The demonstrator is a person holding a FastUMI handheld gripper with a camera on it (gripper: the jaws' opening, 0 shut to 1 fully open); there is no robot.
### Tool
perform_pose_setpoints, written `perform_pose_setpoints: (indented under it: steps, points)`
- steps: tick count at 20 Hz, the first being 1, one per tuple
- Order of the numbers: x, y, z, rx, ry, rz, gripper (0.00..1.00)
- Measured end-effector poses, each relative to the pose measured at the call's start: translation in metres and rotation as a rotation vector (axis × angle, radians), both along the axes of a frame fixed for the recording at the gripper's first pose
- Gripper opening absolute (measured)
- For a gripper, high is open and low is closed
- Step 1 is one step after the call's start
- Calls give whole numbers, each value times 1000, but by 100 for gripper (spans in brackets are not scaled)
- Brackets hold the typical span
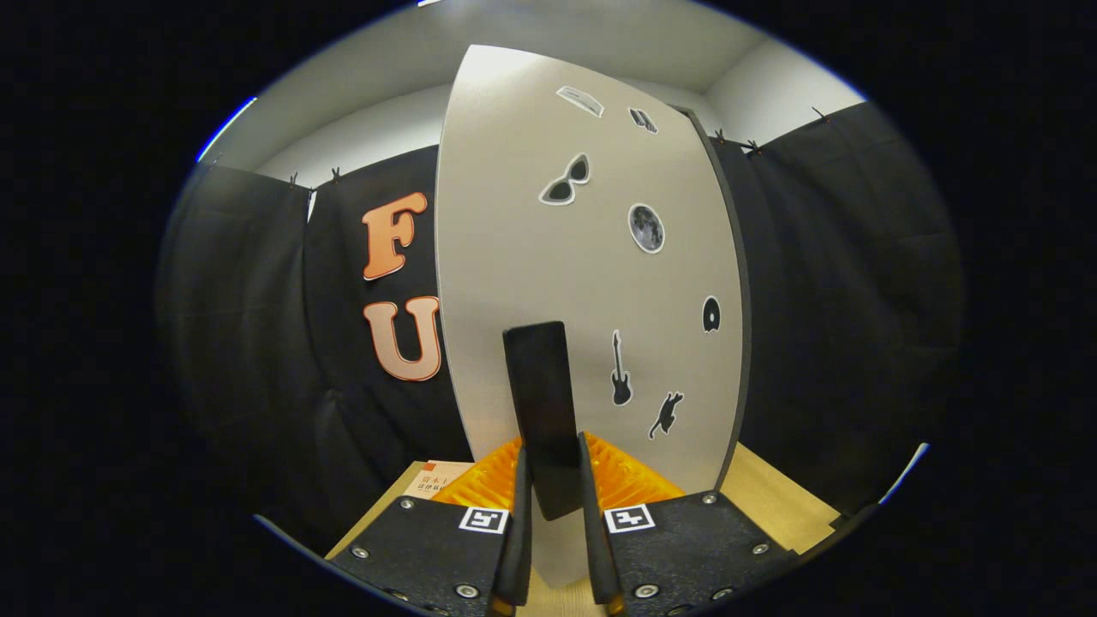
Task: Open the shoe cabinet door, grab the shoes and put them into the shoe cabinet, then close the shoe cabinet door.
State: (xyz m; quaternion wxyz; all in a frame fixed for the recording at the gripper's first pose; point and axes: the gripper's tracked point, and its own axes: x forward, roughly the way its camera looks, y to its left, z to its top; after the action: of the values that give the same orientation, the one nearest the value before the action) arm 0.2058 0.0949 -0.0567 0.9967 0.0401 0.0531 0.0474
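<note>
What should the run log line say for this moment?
stage: door handling | gripper: shut on dark flat door handle | pale grey stickered cabinet door: ahead of fingers | shoes: unplaced

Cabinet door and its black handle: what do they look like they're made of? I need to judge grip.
Cabinet door: probably laminated board, matte pale grey with a dark edge band and stickers. Handle: flat black bar, dull sheen, plastic or coated metal; cannot tell which. The gripper has both fingers against its sides.
</note>
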Motion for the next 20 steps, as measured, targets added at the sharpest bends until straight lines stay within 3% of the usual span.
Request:
perform_pose_setpoints:
  steps: [20]
  points:
    - [-28, -47, -3, 18, 25, -88, 26]
